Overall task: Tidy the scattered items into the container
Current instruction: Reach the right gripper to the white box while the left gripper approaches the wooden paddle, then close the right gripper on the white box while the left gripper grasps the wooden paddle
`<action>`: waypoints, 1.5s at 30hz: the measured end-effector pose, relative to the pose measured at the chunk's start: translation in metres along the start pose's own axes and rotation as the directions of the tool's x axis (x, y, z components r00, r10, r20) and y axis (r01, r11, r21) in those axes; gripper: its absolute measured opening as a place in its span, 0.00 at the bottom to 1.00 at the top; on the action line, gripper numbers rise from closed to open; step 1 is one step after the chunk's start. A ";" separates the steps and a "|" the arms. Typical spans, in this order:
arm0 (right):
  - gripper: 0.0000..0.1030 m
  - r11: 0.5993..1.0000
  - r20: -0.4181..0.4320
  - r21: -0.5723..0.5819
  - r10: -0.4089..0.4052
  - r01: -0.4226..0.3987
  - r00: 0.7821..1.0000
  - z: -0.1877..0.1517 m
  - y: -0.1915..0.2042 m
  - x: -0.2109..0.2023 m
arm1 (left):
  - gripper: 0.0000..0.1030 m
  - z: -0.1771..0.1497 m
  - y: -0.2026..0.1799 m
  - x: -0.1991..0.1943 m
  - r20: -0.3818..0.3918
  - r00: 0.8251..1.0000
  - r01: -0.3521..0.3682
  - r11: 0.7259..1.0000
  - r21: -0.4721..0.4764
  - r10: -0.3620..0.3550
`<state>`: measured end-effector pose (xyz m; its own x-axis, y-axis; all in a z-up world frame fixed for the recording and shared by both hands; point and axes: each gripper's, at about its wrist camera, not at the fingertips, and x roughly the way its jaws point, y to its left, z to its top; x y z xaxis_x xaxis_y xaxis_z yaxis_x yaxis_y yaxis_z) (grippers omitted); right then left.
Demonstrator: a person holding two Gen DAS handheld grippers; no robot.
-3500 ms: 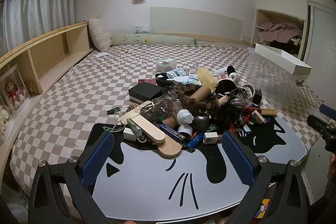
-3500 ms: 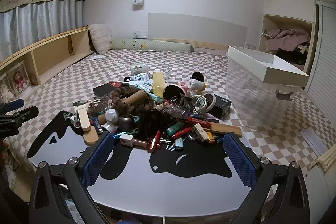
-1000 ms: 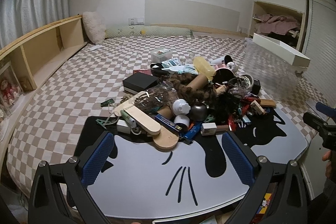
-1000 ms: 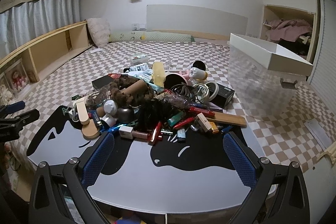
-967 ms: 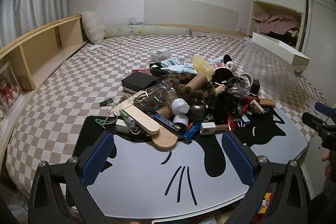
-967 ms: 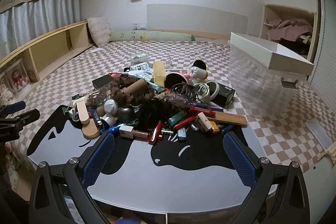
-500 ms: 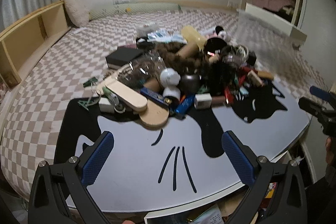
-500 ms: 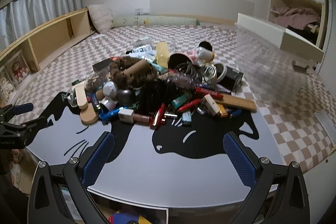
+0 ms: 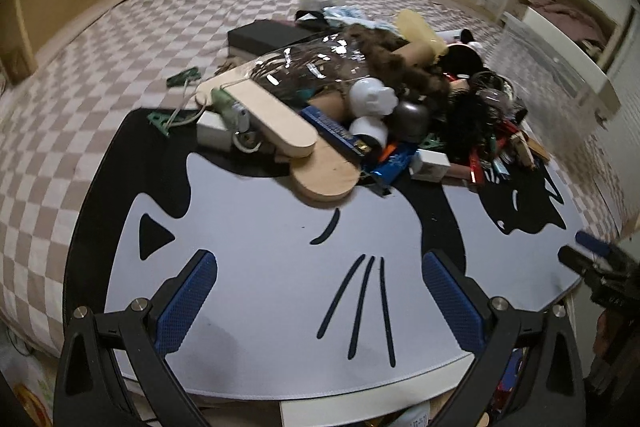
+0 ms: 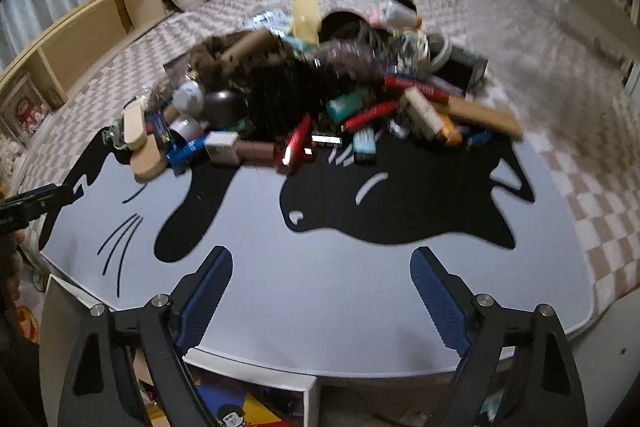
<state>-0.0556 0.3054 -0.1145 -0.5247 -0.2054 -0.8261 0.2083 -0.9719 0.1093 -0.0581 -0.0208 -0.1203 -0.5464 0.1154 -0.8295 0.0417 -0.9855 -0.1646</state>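
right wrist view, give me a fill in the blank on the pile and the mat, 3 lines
1. The grey mat bears a black ____ shape.
2. The clear plastic container with the white rim stands to the ____ of the pile.
3. Between the right gripper jaws, now closing, lies ____.

Missing: cat; right; nothing

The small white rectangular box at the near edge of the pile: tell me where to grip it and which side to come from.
Grip the small white rectangular box across its two short ends, coming from the bare grey near side of the cat-print mat. It lies flat at the pile's front edge, so its near face is exposed, while a blue packet crowds its left and a brown tube its right; approach low.
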 end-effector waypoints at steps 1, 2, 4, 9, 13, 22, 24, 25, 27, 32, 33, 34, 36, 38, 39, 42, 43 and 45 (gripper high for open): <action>0.84 1.000 -0.011 0.008 0.006 -0.006 1.000 -0.001 -0.003 0.004 | 1.00 0.000 0.001 0.002 -0.002 1.000 -0.004 1.000 -0.003 0.004; 0.83 1.000 -0.018 0.009 0.009 -0.009 1.000 0.001 -0.004 0.007 | 1.00 0.001 0.001 0.003 -0.004 1.000 -0.008 1.000 -0.005 0.008; 0.77 1.000 -0.031 0.006 0.012 -0.012 0.999 0.004 -0.007 0.014 | 1.00 0.000 0.002 0.006 -0.009 1.000 -0.014 1.000 -0.007 0.014; 0.68 0.999 -0.055 -0.028 0.020 -0.022 0.998 0.019 -0.007 0.034 | 1.00 0.000 0.005 0.012 -0.018 0.999 -0.028 1.000 -0.012 0.028; 0.64 0.999 -0.072 -0.028 0.044 -0.046 0.996 0.035 -0.011 0.050 | 1.00 0.001 0.006 0.014 -0.018 0.999 -0.036 0.999 -0.008 0.036; 0.64 0.993 0.013 0.064 -0.102 0.101 0.995 0.088 -0.068 0.063 | 1.00 0.002 0.013 0.018 -0.023 0.998 -0.052 0.999 -0.011 0.051; 0.64 0.989 0.014 0.064 -0.131 0.130 0.991 0.094 -0.076 0.071 | 1.00 0.003 0.015 0.021 -0.031 0.998 -0.058 0.998 -0.013 0.057; 0.64 0.988 0.013 0.063 -0.143 0.142 0.990 0.097 -0.079 0.076 | 1.00 0.003 0.015 0.023 -0.035 0.998 -0.060 0.998 -0.014 0.059; 0.64 0.985 0.013 0.058 -0.165 0.164 0.986 0.101 -0.085 0.087 | 1.00 0.003 0.016 0.026 -0.042 0.997 -0.064 0.998 -0.015 0.063; 0.41 0.985 0.007 0.039 -0.169 0.168 0.986 0.105 -0.091 0.110 | 1.00 0.007 0.017 0.031 -0.048 0.997 -0.063 0.998 -0.021 0.062; 0.41 0.985 0.017 0.024 -0.174 0.173 0.985 0.106 -0.090 0.112 | 1.00 0.008 0.016 0.031 -0.046 0.997 -0.061 0.998 -0.020 0.060; 0.41 0.984 0.030 0.008 -0.180 0.180 0.983 0.106 -0.089 0.113 | 1.00 0.010 0.015 0.031 -0.038 0.998 -0.059 0.998 -0.018 0.058; 0.41 0.982 0.047 -0.020 -0.185 0.187 0.982 0.106 -0.086 0.114 | 1.00 0.013 0.013 0.032 -0.024 0.998 -0.054 0.998 -0.017 0.054; 0.38 0.982 0.060 -0.038 -0.184 0.186 0.981 0.106 -0.085 0.115 | 1.00 0.020 0.010 0.034 -0.017 0.999 -0.039 0.999 -0.025 0.039; 0.31 0.982 0.070 -0.045 -0.178 0.182 0.981 0.106 -0.084 0.115 | 1.00 0.023 0.008 0.035 -0.013 0.999 -0.031 0.999 -0.029 0.031; 0.20 0.988 0.086 -0.037 -0.149 0.153 0.985 0.100 -0.083 0.113 | 1.00 0.037 0.002 0.038 0.001 1.000 -0.010 0.999 -0.033 0.010; 0.20 0.990 0.088 -0.029 -0.138 0.141 0.987 0.097 -0.083 0.113 | 1.00 0.044 0.000 0.039 0.009 1.000 -0.008 0.999 -0.032 0.008; 0.20 0.992 0.089 -0.019 -0.120 0.122 0.989 0.093 -0.082 0.112 | 1.00 0.057 -0.004 0.040 0.026 1.000 -0.004 0.999 -0.032 0.005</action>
<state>-0.2084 0.3510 -0.1647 -0.6171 -0.0968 -0.7809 0.1580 -0.9874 -0.0025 -0.1281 -0.0198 -0.1226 -0.5680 0.1070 -0.8161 0.0712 -0.9814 -0.1782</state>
